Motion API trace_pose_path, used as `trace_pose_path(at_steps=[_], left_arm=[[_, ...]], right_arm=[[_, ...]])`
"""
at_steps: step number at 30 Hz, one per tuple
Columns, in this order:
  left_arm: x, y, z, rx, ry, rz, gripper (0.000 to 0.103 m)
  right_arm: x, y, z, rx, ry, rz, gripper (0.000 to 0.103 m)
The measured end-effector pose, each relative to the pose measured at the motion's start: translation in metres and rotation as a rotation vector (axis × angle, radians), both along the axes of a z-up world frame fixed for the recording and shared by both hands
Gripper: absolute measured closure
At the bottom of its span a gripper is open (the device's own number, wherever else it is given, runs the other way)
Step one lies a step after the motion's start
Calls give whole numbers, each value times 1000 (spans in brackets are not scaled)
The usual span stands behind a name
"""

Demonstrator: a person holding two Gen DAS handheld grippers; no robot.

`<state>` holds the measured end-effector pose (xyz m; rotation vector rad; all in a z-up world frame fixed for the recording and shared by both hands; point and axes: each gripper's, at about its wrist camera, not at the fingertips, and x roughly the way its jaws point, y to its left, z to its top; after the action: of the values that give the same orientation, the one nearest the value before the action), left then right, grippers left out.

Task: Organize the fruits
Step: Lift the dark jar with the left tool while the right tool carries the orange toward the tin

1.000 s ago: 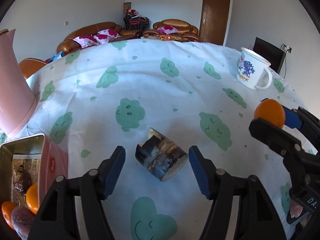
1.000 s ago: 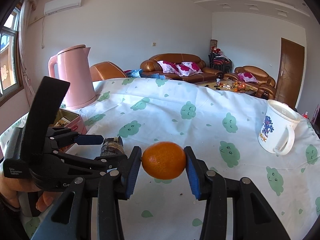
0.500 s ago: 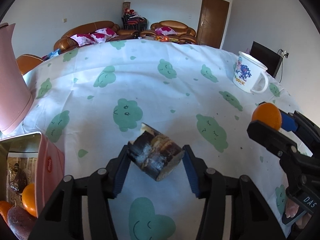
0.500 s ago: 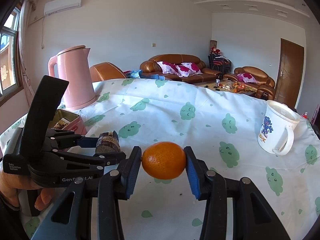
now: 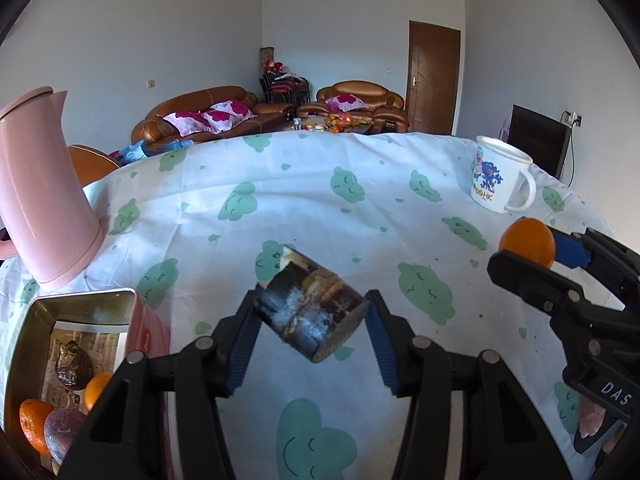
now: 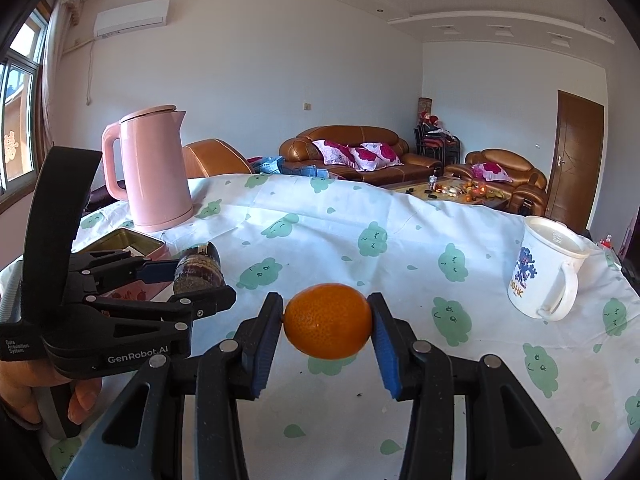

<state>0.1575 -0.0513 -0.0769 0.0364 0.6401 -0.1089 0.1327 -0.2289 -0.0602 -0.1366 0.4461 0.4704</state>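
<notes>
My left gripper (image 5: 310,328) is shut on a dark, short sugarcane piece (image 5: 310,308) and holds it tilted above the tablecloth; it also shows in the right wrist view (image 6: 199,267). My right gripper (image 6: 326,322) is shut on an orange (image 6: 327,321), held above the table; the orange shows at the right in the left wrist view (image 5: 527,242). An open pink tin box (image 5: 80,300) at the lower left holds oranges (image 5: 34,424) and dark fruits.
A pink kettle (image 5: 40,196) stands at the left behind the tin. A white printed mug (image 6: 546,270) stands at the right. The table has a white cloth (image 5: 320,200) with green clouds. Sofas and a door lie beyond.
My left gripper closed on the sugarcane piece and lifted it off the cloth. The right gripper kept holding the orange, nearly still.
</notes>
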Motion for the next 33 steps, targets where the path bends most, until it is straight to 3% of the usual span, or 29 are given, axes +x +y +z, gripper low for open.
trace_pose_path(at_steps=[13,33], left_arm=[[-29,7,11,17,-108,35,49],[-74,36,24,21,-180,56,49]], right_arm=[[-22,-1,8,8,-117,-16,58],[-43,42,14,-9,-122,73,58]])
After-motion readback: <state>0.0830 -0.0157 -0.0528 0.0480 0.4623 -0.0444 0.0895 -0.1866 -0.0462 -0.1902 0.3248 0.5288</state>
